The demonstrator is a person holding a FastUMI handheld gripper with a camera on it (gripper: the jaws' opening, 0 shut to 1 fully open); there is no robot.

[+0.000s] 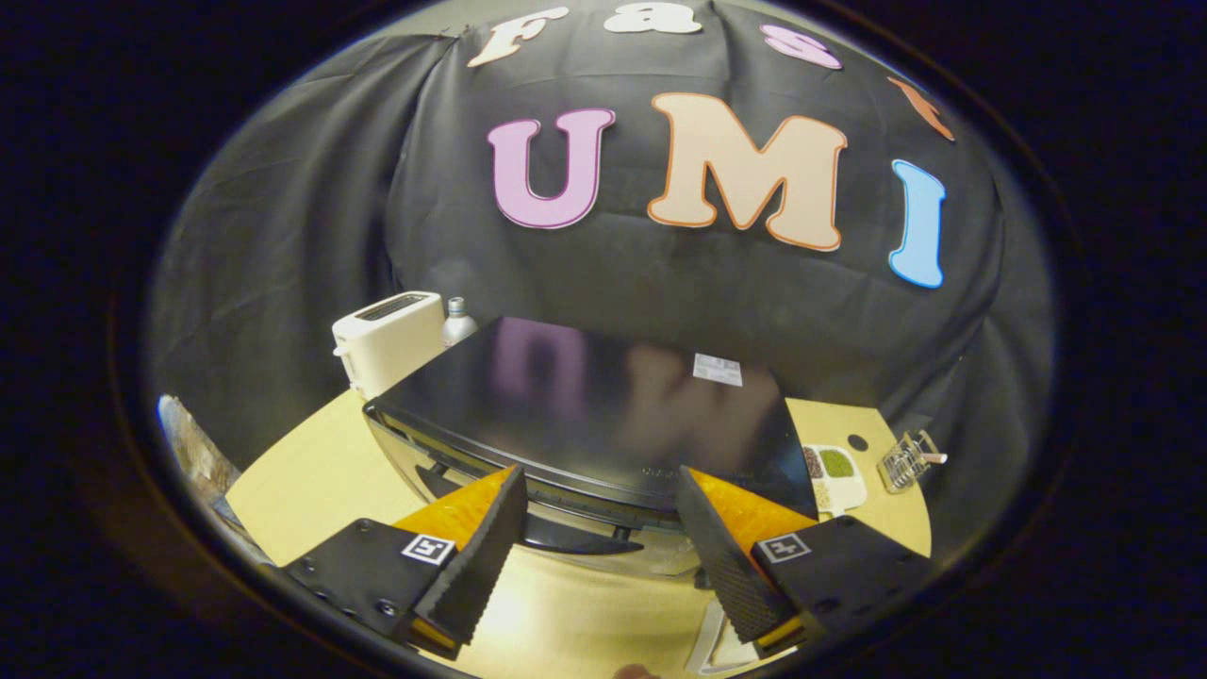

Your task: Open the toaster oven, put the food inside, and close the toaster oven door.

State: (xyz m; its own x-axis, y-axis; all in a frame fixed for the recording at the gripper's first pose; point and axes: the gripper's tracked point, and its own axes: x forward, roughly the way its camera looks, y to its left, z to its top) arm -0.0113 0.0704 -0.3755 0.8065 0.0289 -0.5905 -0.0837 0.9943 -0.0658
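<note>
The toaster oven [594,405], with a glossy black top and a chrome front, stands on the pale tabletop [311,471] just ahead of me. I look down on it from above its front edge. Its dark door handle [575,542] shows between my two fingers, a little beyond their tips. My gripper [601,486] is open, its fingers spread to either side of the handle and touching nothing. A white divided tray of food [834,476] with green and dark portions lies on the table right of the oven.
A white pop-up toaster [388,339] and a small bottle [458,321] stand behind the oven's left corner. A small wire rack [907,460] sits at the far right of the table. White paper [721,641] lies near my right finger.
</note>
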